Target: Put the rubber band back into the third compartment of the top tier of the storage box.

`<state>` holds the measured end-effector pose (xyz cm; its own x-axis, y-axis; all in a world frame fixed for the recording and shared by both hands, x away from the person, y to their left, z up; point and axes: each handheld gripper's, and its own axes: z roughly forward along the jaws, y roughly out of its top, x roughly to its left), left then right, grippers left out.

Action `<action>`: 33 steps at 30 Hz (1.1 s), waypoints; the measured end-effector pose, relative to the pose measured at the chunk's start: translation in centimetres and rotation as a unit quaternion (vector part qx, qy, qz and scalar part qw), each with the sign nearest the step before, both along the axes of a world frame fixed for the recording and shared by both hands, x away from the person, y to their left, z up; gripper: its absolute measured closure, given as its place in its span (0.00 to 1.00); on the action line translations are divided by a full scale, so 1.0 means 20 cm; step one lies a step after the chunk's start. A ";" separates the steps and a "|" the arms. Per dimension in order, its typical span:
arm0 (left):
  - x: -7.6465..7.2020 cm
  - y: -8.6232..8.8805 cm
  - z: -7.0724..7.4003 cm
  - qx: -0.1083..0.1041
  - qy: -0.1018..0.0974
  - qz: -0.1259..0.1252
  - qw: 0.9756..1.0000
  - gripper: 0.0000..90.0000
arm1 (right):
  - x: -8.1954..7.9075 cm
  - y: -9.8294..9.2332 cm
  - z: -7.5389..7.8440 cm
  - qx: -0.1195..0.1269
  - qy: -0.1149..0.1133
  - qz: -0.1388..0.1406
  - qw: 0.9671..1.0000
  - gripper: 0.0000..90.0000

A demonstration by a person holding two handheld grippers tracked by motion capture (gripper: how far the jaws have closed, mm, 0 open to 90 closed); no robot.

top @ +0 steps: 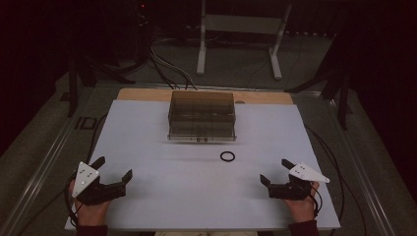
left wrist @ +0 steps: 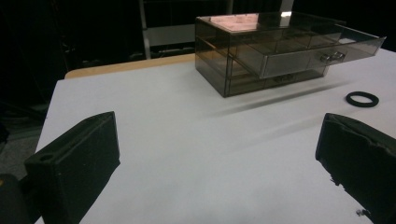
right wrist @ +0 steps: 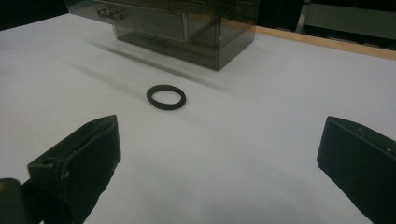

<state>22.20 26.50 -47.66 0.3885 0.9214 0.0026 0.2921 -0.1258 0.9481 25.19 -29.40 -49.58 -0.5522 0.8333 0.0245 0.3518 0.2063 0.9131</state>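
Ring: black ring [top: 227, 156] lies flat on the table [top: 147, 147], just in front of the drawer box [top: 201, 115].
Handling: probably light, thin, rubbery; pinch across its band.
Left hand-held gripper [top: 114, 173]: jaws wide, empty.
Right hand-held gripper [top: 275, 172]: jaws wide, empty, nearer the ring.

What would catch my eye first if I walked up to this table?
Probably the smoky clear plastic drawer box at the far middle of the white table, one drawer pulled out. Just before it lies a small black rubber ring. Near you, the left gripper and right gripper wait open.
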 end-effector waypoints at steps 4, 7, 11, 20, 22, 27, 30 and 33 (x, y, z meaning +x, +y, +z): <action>0.00 -0.01 0.00 0.006 0.001 0.002 1.000 0.01 | 0.00 0.00 0.00 -0.001 -0.001 -0.002 1.000 0.00; 0.00 -0.01 0.00 0.011 0.001 0.004 1.000 0.01 | 0.00 -0.01 0.00 -0.001 0.001 -0.005 1.000 0.00; 0.00 -0.01 -0.01 0.016 0.002 0.006 1.000 0.01 | -0.01 -0.01 0.00 0.000 -0.001 -0.010 1.000 0.00; 0.01 -0.02 0.00 0.013 0.004 0.007 1.000 0.01 | 0.00 0.00 0.04 -0.006 0.012 -0.020 1.000 0.00; 0.01 -0.01 -0.01 0.005 0.007 0.007 1.000 0.01 | 0.00 0.01 0.08 -0.012 0.017 -0.023 1.000 0.00; 0.01 -0.02 -0.02 0.013 0.010 0.010 1.000 0.01 | 0.00 0.02 0.11 -0.014 0.022 -0.025 0.999 0.00; 0.01 -0.01 -0.02 0.010 0.011 0.012 1.000 0.01 | 0.01 0.02 0.12 -0.013 0.028 -0.023 0.999 0.00; 0.01 -0.01 -0.02 0.009 0.012 0.011 1.000 0.01 | 0.03 0.03 0.13 -0.012 0.026 -0.019 0.999 0.00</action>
